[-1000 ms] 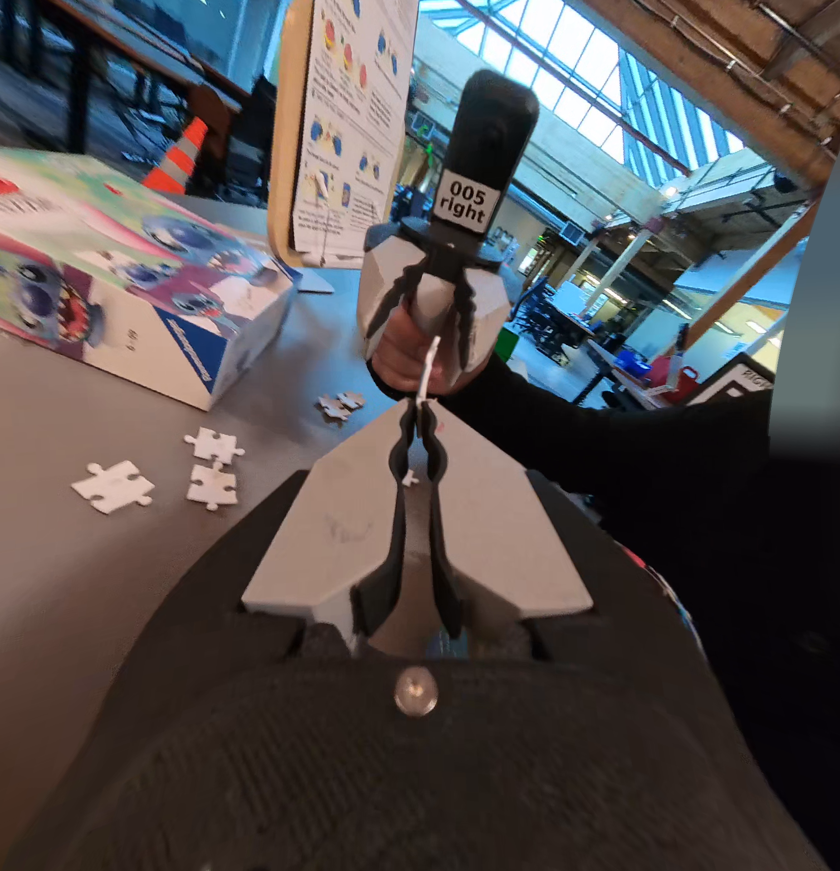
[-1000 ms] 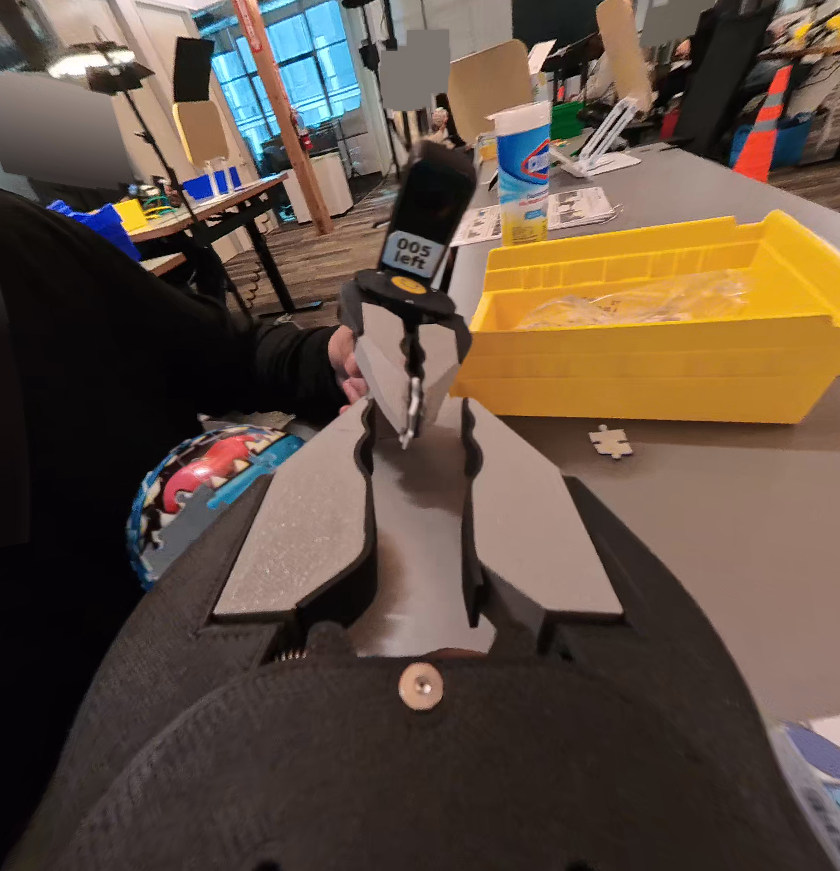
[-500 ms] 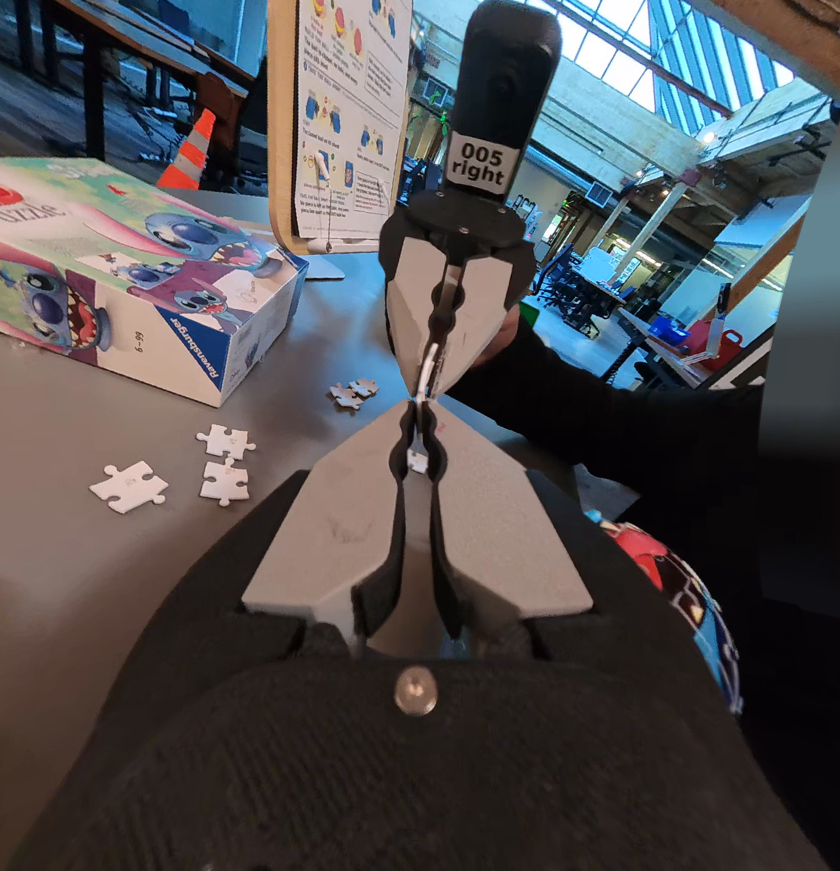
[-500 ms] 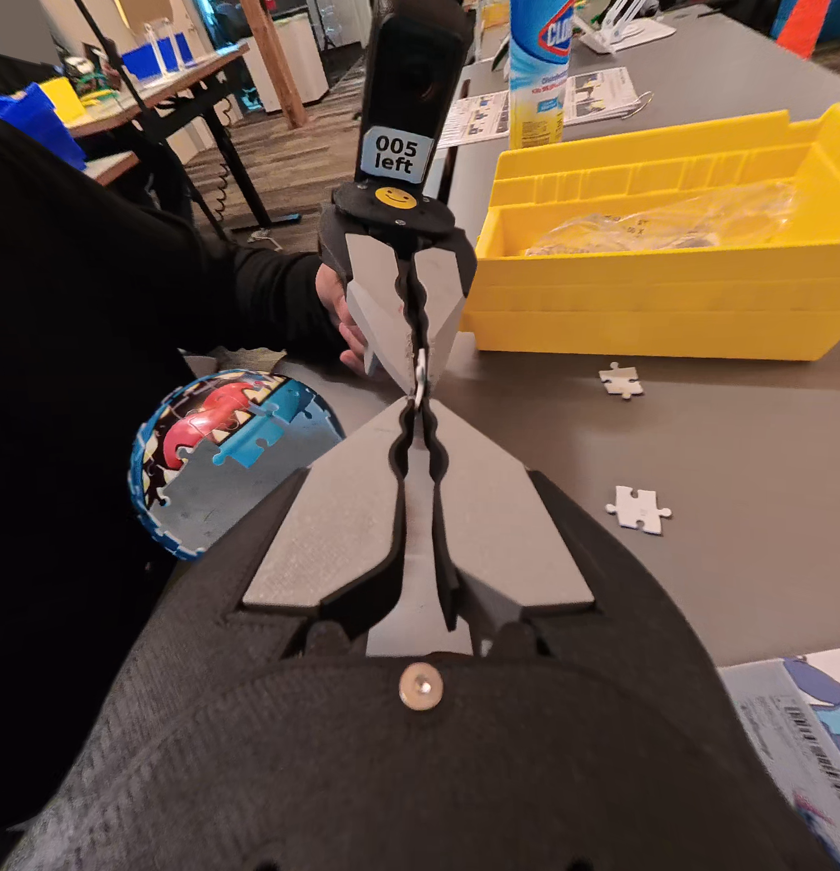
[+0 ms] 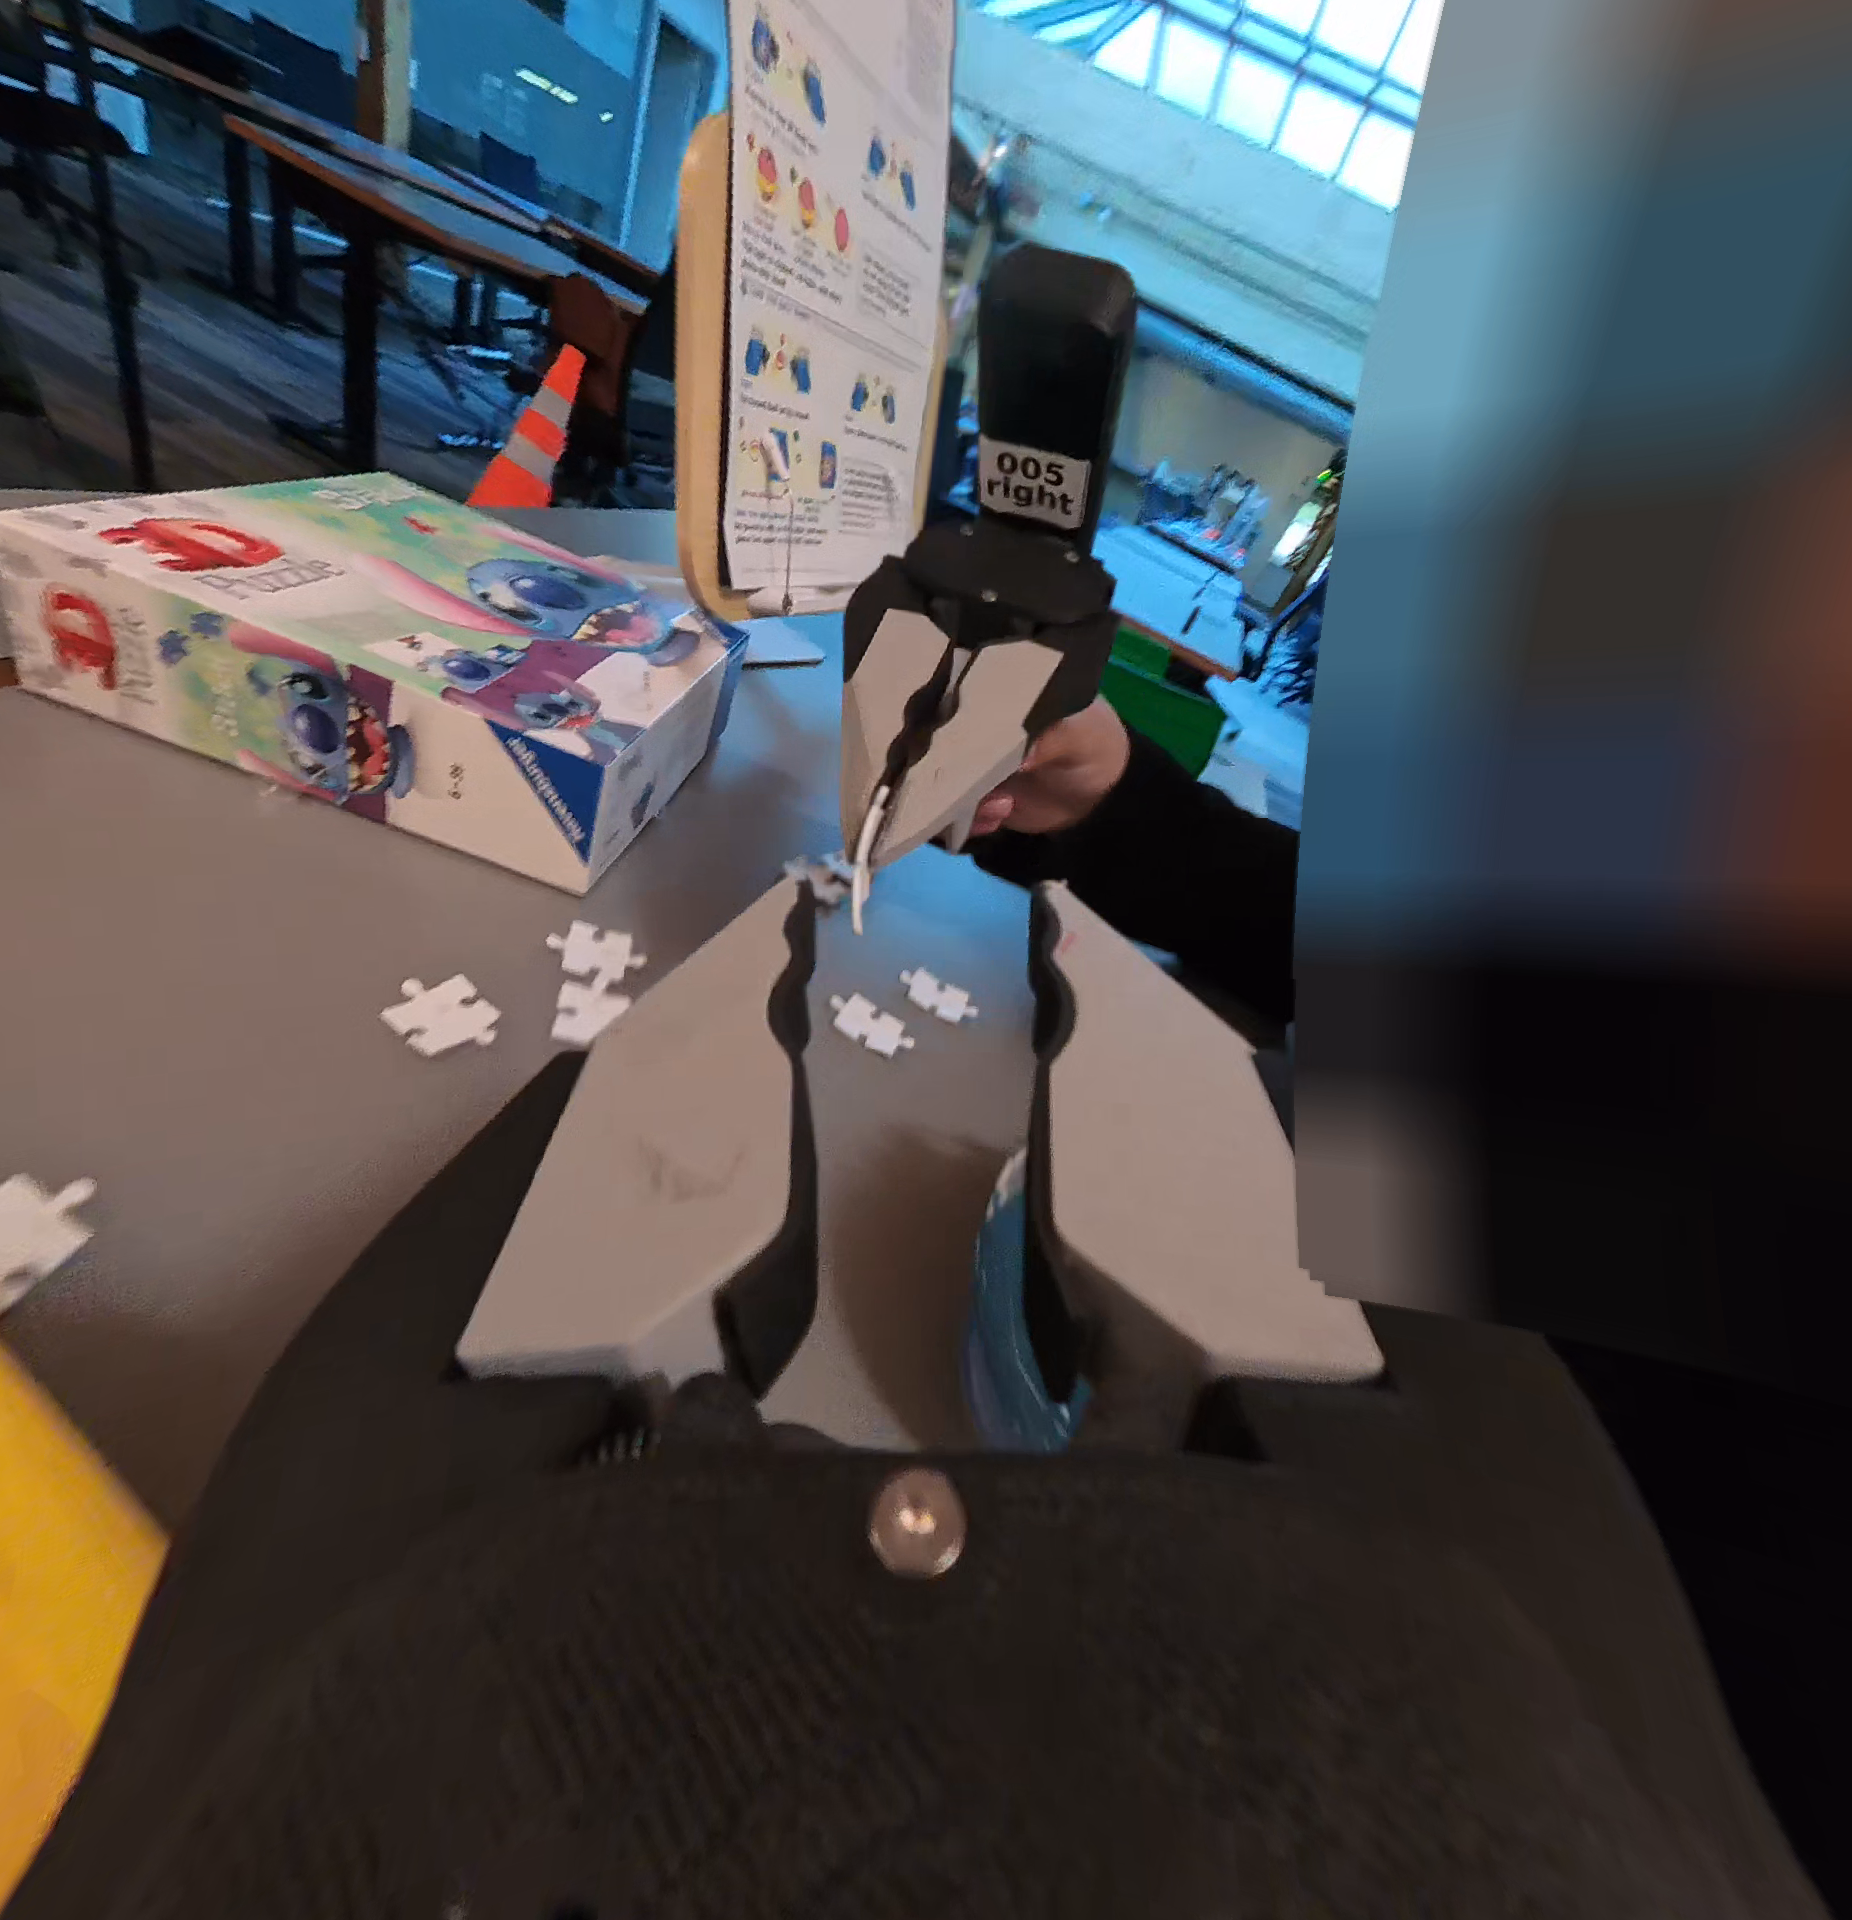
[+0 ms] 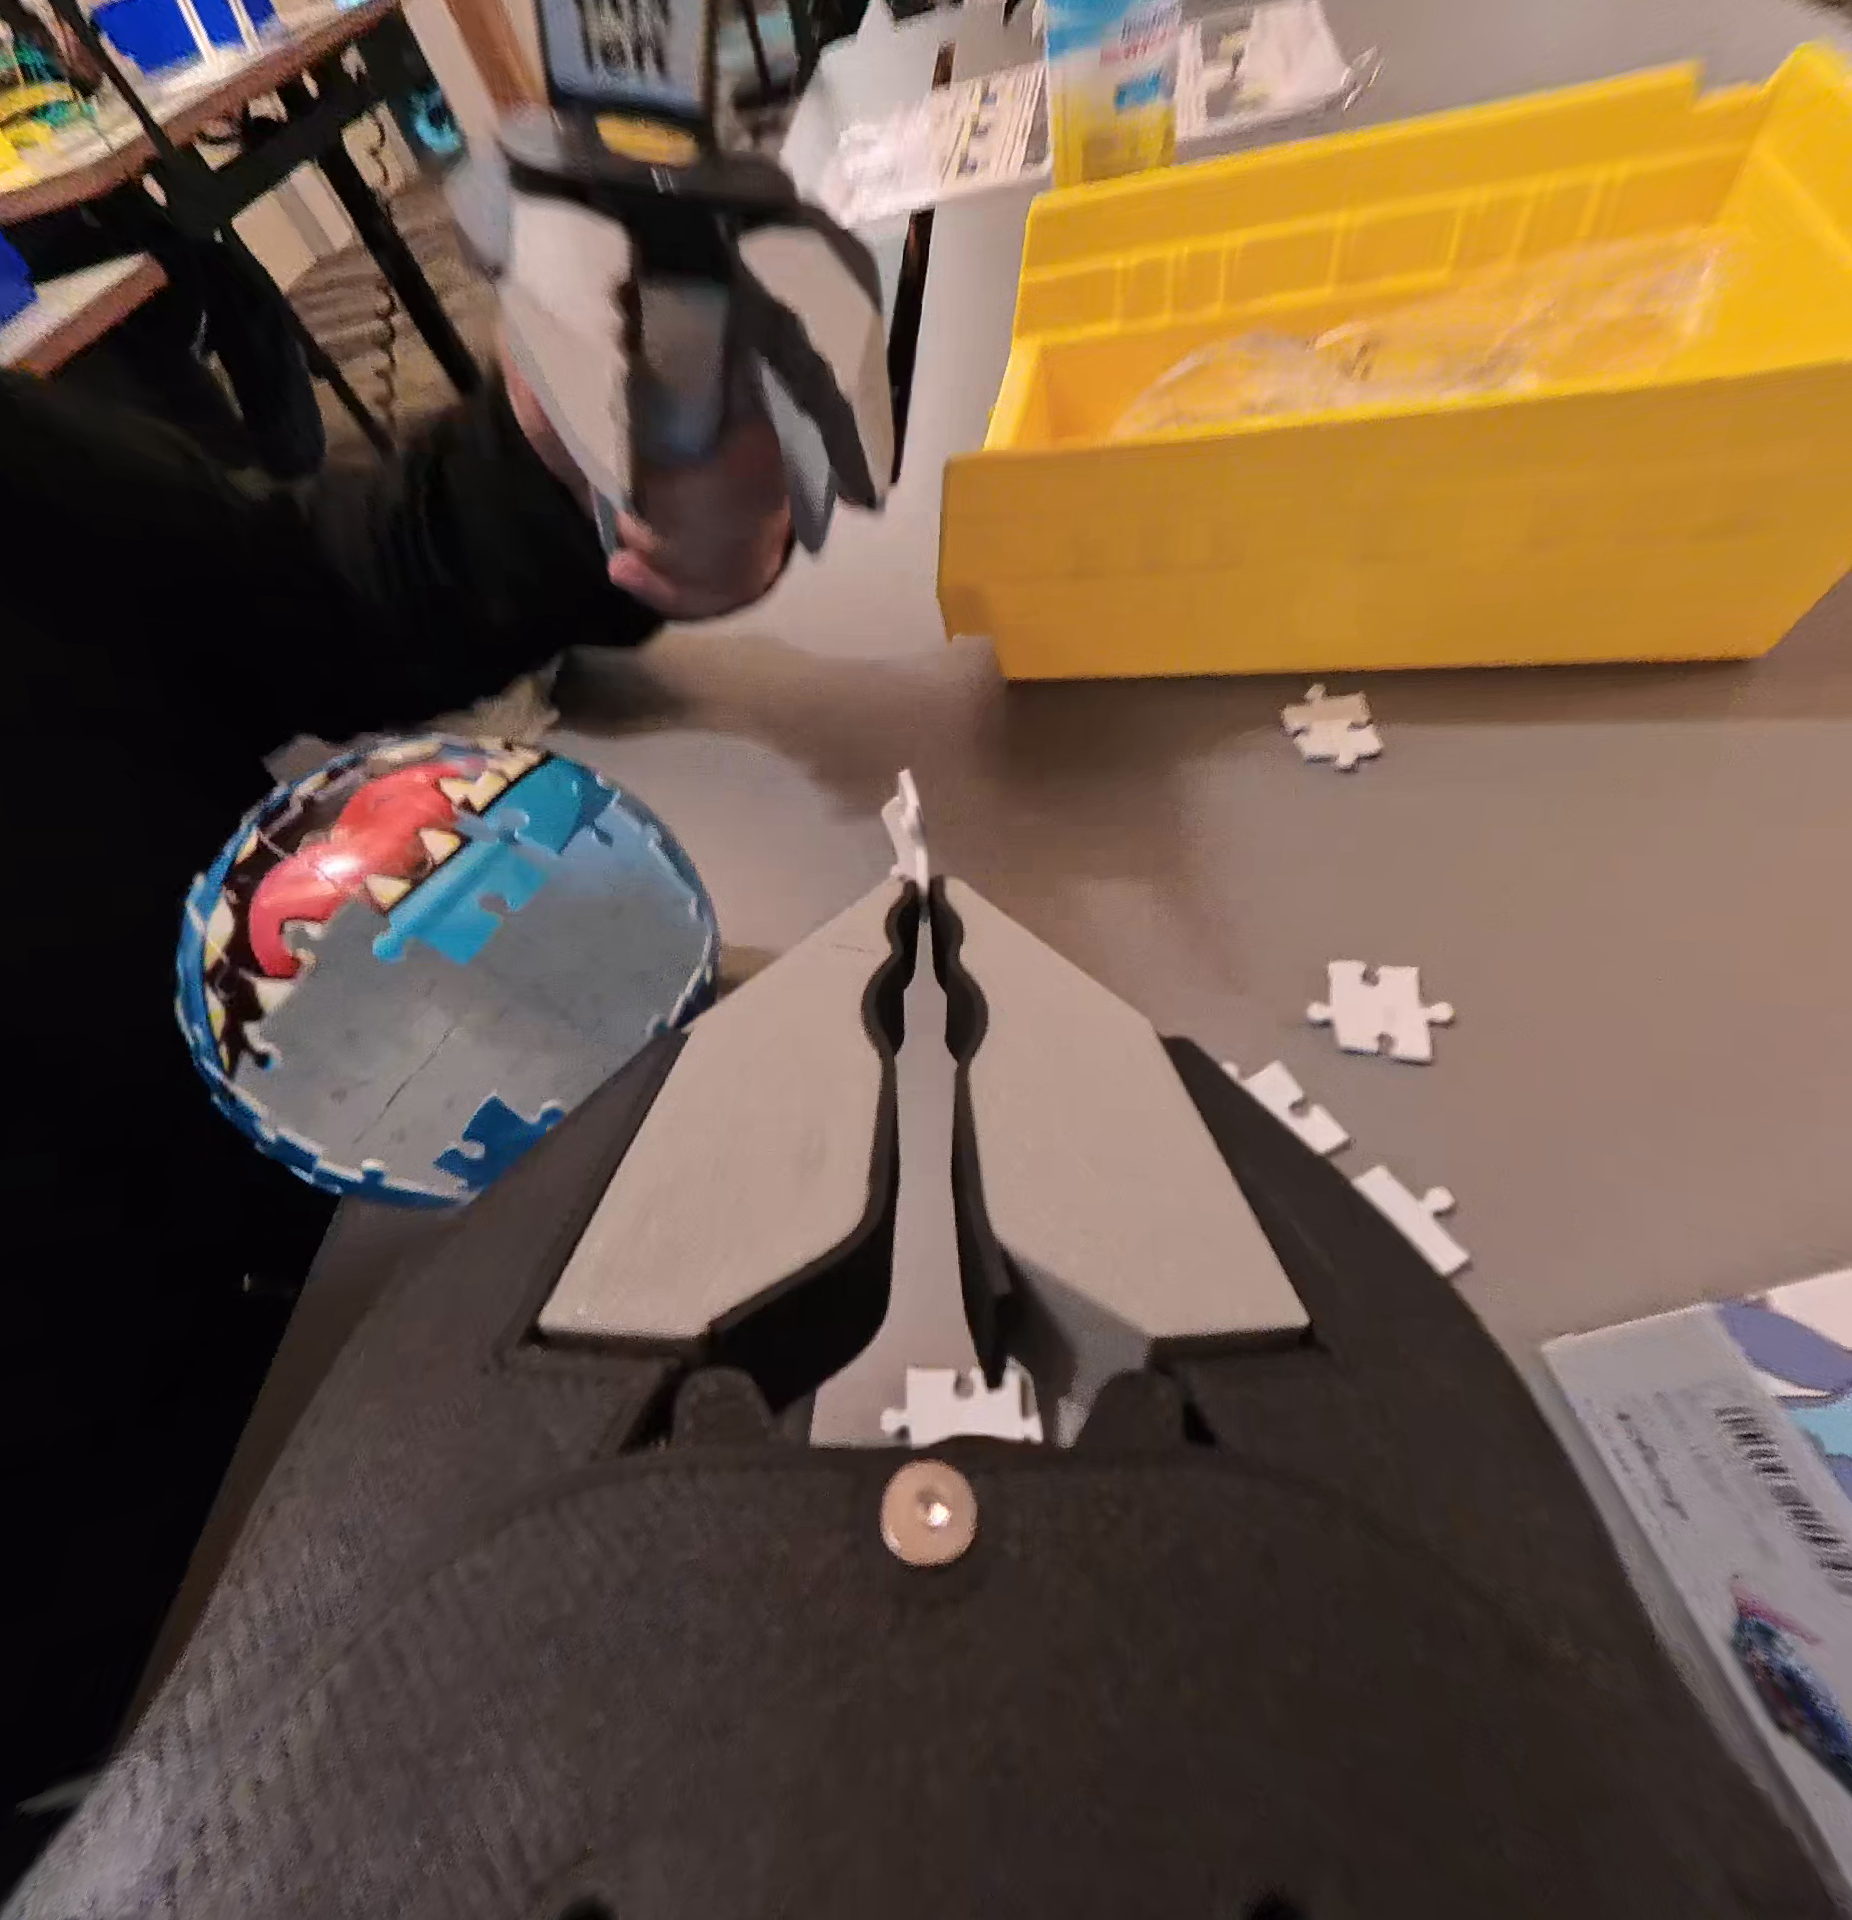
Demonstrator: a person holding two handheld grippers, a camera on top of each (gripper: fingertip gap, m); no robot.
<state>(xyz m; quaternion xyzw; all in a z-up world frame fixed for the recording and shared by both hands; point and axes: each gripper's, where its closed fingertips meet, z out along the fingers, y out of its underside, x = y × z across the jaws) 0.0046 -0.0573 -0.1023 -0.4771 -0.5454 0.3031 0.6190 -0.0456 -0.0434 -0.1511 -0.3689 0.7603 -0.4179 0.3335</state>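
Observation:
My right gripper point(image 6: 920, 888) is shut on a white puzzle piece point(image 6: 909, 831), held on edge above the grey table. It also shows in the left wrist view point(image 5: 868, 844), with the piece point(image 5: 860, 883) hanging from its tip. My left gripper point(image 5: 922, 914) is open and empty, just short of that piece. In the right wrist view the left gripper point(image 6: 716, 509) is blurred, raised and open. A half-built blue and red puzzle ball point(image 6: 434, 966) lies left of my right gripper; its blue rim point(image 5: 995, 1299) shows between my left fingers.
A yellow bin point(image 6: 1421, 540) holding a clear bag stands at the back right. A colourful puzzle box point(image 5: 361, 644) lies on the table point(image 5: 174, 987). Several loose white pieces point(image 6: 1379, 1010) point(image 5: 439, 1013) are scattered about. An instruction sheet on a stand point(image 5: 828, 312) is behind. There is about 8 cm between the tips of the two grippers.
The right gripper shut on the piece the left gripper held. The left gripper has opened, let go and drawn back. The right gripper keeps the piece.

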